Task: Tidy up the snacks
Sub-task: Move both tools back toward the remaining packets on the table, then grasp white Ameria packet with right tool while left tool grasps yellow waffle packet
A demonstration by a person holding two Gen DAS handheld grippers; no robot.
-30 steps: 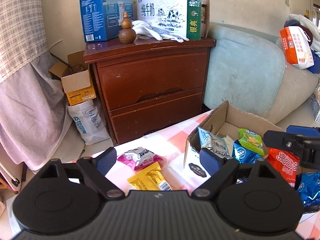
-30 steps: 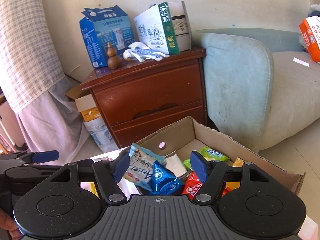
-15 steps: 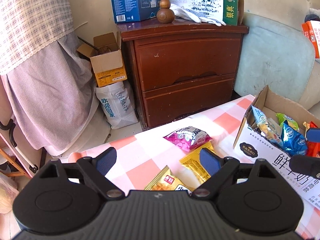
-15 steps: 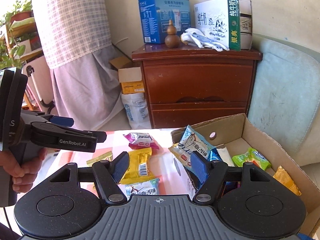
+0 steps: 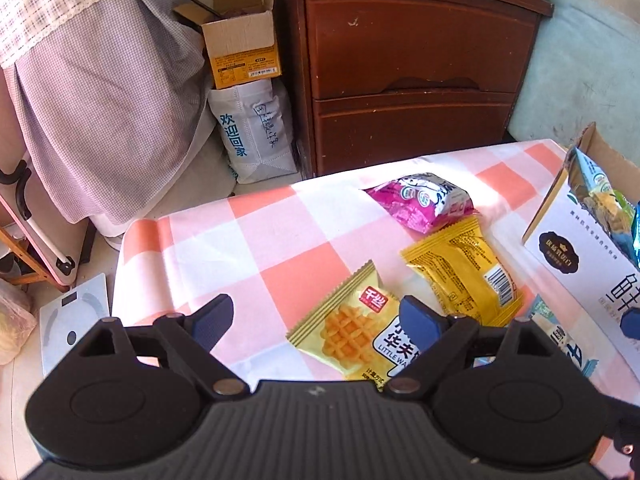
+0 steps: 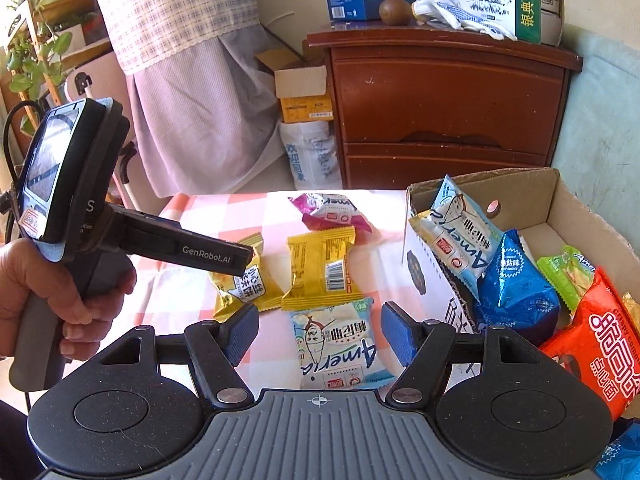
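Note:
Several snack packets lie on the pink-checked tablecloth (image 5: 280,240): a yellow waffle packet (image 5: 352,332), a yellow packet with a barcode (image 5: 460,268), a magenta packet (image 5: 420,200) and a white Amerla packet (image 6: 340,344). A cardboard box (image 6: 568,208) at the right holds several more packets. My left gripper (image 5: 316,320) is open and empty, just above the waffle packet; it also shows in the right wrist view (image 6: 236,258). My right gripper (image 6: 320,332) is open and empty, straddling the Amerla packet.
A brown two-drawer cabinet (image 6: 440,108) stands behind the table, with milk cartons and a wooden gourd (image 6: 394,8) on top. A small open carton (image 5: 244,40) and a white bag (image 5: 256,132) sit on the floor. A pale sofa (image 5: 580,80) is at the right.
Both grippers have swung left and tilted down, from the box toward the loose packets on the cloth. The left gripper has come down close to the waffle packet. Both stay open.

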